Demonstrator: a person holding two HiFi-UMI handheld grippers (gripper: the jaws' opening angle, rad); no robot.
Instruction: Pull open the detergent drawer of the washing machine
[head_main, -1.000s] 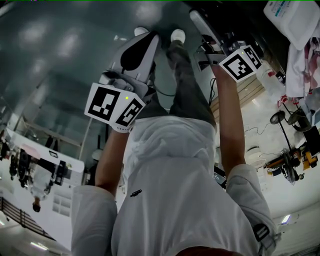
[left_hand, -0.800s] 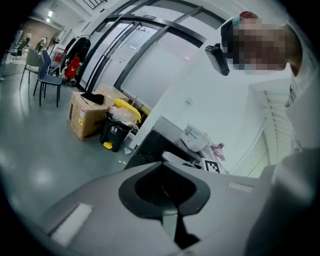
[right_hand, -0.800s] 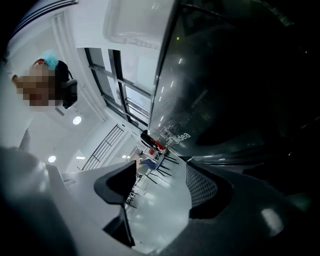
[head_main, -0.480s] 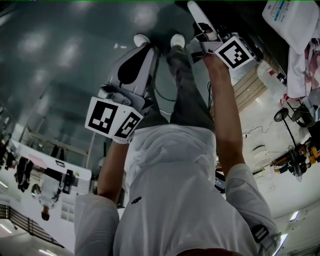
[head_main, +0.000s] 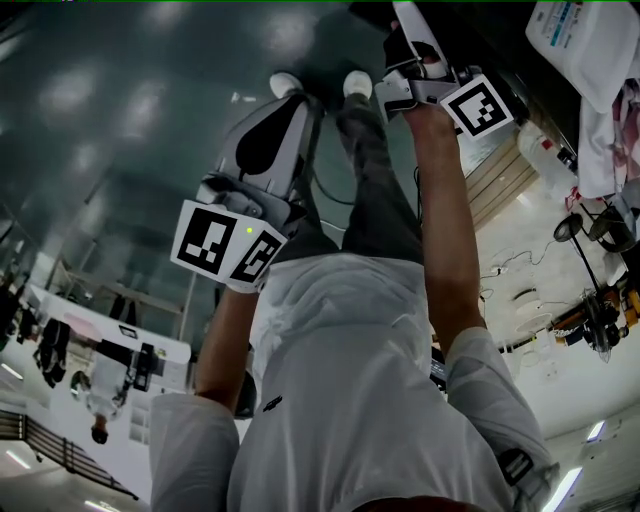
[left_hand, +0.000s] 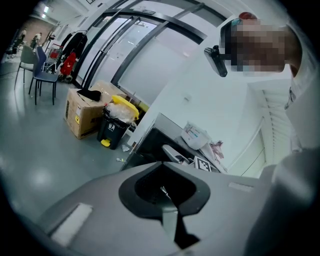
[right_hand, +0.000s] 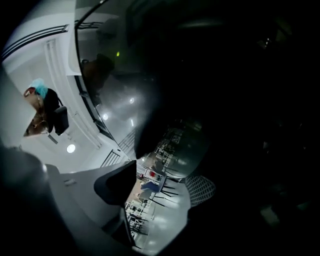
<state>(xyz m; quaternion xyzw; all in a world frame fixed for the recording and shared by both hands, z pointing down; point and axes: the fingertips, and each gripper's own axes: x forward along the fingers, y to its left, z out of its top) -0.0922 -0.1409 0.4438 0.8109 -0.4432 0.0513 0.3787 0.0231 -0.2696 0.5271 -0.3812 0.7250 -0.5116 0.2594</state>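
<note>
Seen from the head view, I look down my own white shirt and trousers. My left gripper (head_main: 300, 82) points forward at the middle, jaws together with nothing in them. My right gripper (head_main: 408, 18) is raised toward the dark machine (head_main: 480, 25) at the top edge. In the left gripper view this dark-fronted machine (left_hand: 150, 144) stands by the wall, with the right gripper's marker cube (left_hand: 202, 163) in front of it. The left gripper (left_hand: 161, 166) is shut. In the right gripper view the right gripper (right_hand: 150, 172) shows a gap between its jaws, close to a dark glossy surface. I cannot make out a drawer.
A white bag (head_main: 590, 40) and cloth (head_main: 600, 140) lie at the top right, the bag (left_hand: 196, 136) on top of the machine. A cardboard box (left_hand: 82, 112), a black bin (left_hand: 114, 127) and a chair (left_hand: 42, 75) stand on the grey floor to the left.
My right gripper has moved up and forward toward the dark machine at the top of the head view. The left gripper has hardly shifted.
</note>
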